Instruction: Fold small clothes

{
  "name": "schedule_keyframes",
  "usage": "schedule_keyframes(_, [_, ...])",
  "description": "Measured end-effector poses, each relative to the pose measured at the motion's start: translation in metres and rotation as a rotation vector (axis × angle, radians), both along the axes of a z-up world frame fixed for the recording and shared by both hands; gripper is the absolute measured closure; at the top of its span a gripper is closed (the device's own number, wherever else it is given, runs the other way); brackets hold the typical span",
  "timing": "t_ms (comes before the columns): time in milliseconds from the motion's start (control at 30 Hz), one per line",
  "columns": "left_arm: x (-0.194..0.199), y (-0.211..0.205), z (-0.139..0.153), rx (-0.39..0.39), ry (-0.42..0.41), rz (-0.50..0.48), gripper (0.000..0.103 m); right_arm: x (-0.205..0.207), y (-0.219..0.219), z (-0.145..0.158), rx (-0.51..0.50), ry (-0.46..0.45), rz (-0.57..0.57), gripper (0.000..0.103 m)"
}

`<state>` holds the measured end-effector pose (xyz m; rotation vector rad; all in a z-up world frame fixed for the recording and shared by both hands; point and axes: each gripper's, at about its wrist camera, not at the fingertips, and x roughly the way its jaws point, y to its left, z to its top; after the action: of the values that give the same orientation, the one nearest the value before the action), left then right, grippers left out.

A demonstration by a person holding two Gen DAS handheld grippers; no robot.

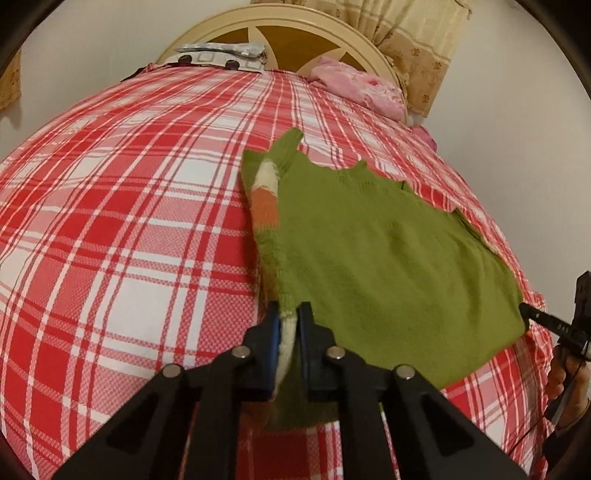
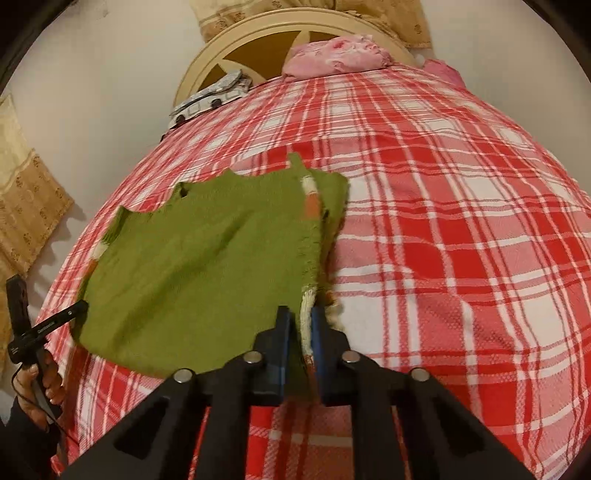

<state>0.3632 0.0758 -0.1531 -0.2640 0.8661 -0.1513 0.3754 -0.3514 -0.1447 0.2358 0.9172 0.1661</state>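
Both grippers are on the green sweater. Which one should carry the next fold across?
Left, narrowly. The left gripper is shut on the cream cuff at the sweater edge where the striped sleeve lies. The right gripper clamps the opposite edge and can anchor.

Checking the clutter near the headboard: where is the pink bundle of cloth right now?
The pink bundle lies at the head of the bed against the cream headboard, at the upper right in the left wrist view, far beyond the green sweater.

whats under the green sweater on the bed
The green knitted sweater lies on the red and white plaid bedspread, which shows all around it. Its sleeve is folded in over the body. Anything else beneath it is covered. Both grippers clamp its near hem.
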Motion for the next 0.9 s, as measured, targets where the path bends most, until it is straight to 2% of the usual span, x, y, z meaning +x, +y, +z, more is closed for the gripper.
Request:
schedule_keyframes(133, [0.001,0.001,-0.003,0.017,0.008,0.023,0.093,-0.003,0.002,0.001,-0.025,-0.014,-0.013,0.092])
schedule_keyframes(267, [0.004,-0.002,-0.002,0.02,0.012,0.04,0.076,-0.002,-0.003,-0.003,-0.001,-0.004,-0.036,0.081])
schedule_keyframes(367, [0.007,-0.002,-0.002,0.025,0.016,0.058,0.049,0.0,0.001,-0.003,-0.007,-0.007,-0.025,0.08])
schedule_keyframes(400, [0.007,-0.001,-0.002,0.024,0.012,0.069,0.048,0.0,0.002,-0.002,-0.013,-0.01,-0.026,0.079])
schedule_keyframes(467, [0.008,-0.001,-0.001,0.015,0.006,0.058,0.048,0.001,0.002,-0.002,-0.012,-0.013,-0.027,0.067])
schedule_keyframes(533, [0.008,-0.006,-0.001,0.036,-0.002,0.041,0.056,0.003,0.003,-0.004,0.005,-0.008,-0.012,0.067])
schedule_keyframes(567, [0.007,-0.008,-0.001,0.049,-0.008,0.032,0.068,0.003,0.004,-0.005,-0.009,-0.005,-0.01,0.067])
schedule_keyframes(600, [0.007,-0.011,-0.001,0.065,-0.008,0.016,0.084,0.003,0.007,-0.007,-0.034,0.0,-0.003,0.067])
schedule_keyframes(633, [0.007,-0.013,-0.002,0.082,-0.011,0.014,0.088,0.003,0.009,-0.008,-0.044,0.004,0.005,0.068])
schedule_keyframes(667, [0.005,-0.013,-0.001,0.091,-0.021,0.012,0.094,0.002,0.01,-0.009,-0.048,0.005,0.01,0.083])
schedule_keyframes(733, [0.002,-0.011,0.002,0.098,-0.034,0.002,0.098,-0.001,0.012,-0.008,-0.068,-0.007,0.013,0.096])
schedule_keyframes(900, [-0.014,0.007,0.016,0.042,-0.062,0.009,0.098,-0.017,0.005,0.009,-0.034,-0.072,0.006,0.097])
